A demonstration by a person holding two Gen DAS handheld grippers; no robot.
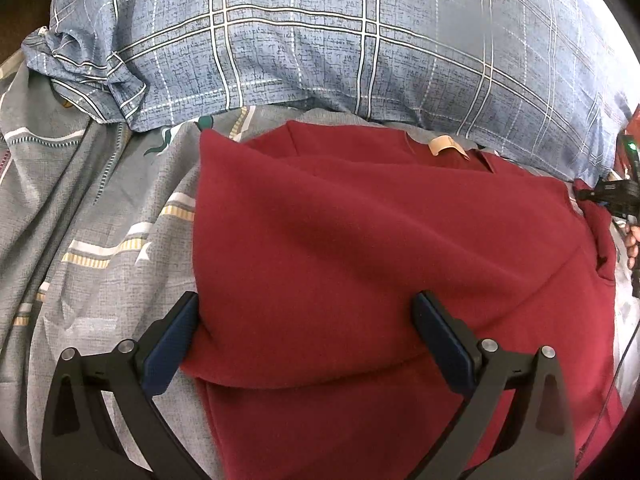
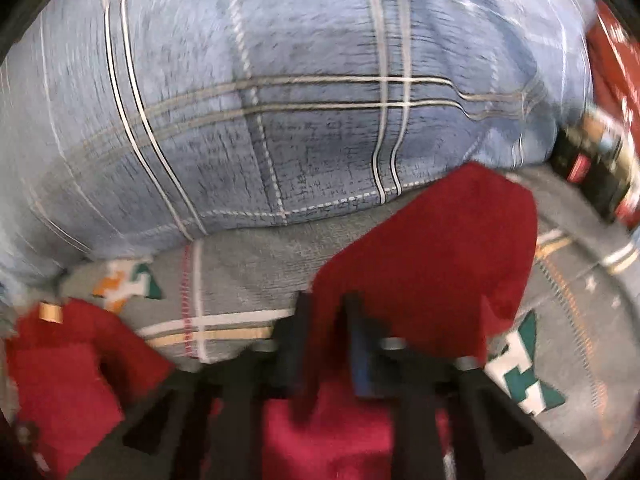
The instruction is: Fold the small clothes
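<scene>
Bed sheet point(image 1: 92, 216): grey, printed with pale stripes and green shapes; it carries everything else and spreads out to the left and right edges of both views.
Pillow point(image 1: 320, 40): blue plaid with white lines, lying along the far edge of the bed, its near seam just behind the garment.
Red garment point(image 1: 380, 240): small dark-red knit top, spread across the middle of the sheet with a folded layer on top; a tan neck label point(image 1: 444, 145) sits at its far edge, next to the pillow. In the right wrist view a flap of it point(image 2: 432, 264) rises from between the fingers, raised above the sheet.
Left gripper point(image 1: 306, 340): jaws spread wide, resting over the near part of the garment; the left finger point(image 1: 172, 344) touches the cloth's left edge, the other lies on the fabric, nothing pinched.
Right gripper point(image 2: 328, 332): jaws clenched on the red garment at its right side; this view is motion-blurred.
Dark bottle point(image 2: 592, 168): by the sheet's far right corner, blurred, with a red label.
</scene>
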